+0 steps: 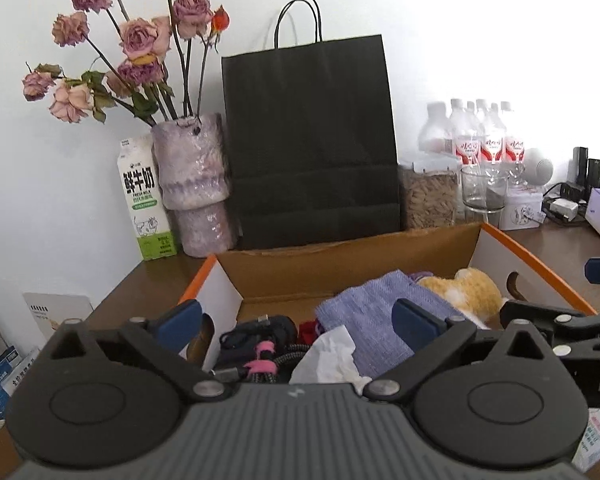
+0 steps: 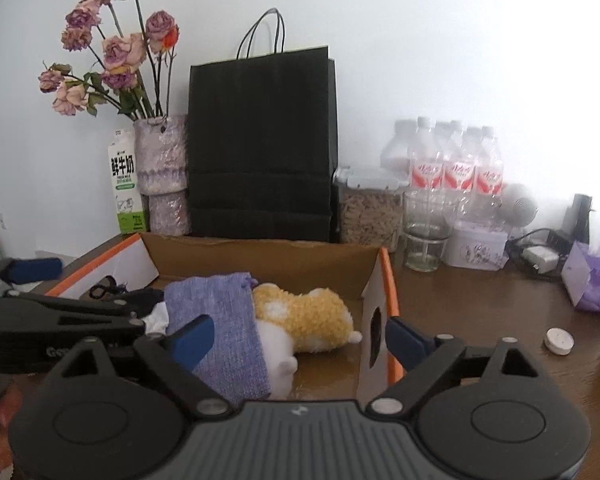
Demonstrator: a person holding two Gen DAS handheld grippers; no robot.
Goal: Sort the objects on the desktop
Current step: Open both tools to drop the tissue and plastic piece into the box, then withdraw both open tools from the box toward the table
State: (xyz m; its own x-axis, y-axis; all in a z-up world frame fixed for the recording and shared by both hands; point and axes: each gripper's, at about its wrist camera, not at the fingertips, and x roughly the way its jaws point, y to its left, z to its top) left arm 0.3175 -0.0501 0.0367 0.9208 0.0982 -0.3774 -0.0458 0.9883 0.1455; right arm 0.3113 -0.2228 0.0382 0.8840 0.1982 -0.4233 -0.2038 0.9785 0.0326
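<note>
Both my grippers, left (image 1: 296, 320) and right (image 2: 300, 338), gape wide and empty above the orange-edged cardboard box (image 2: 392, 280) at lower centre, which holds a lilac woven pouch (image 2: 220, 328) and yellow plush toy (image 2: 308, 316). My right gripper straddles the box's wall, so closing could pinch cardboard

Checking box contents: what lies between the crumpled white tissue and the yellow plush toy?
The purple woven cloth pouch lies between tissue and plush toy, per the left wrist view.

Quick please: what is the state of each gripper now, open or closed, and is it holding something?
Left gripper: open, holding nothing, above the cardboard box.
Right gripper: open, holding nothing, astride the box's right wall.
</note>
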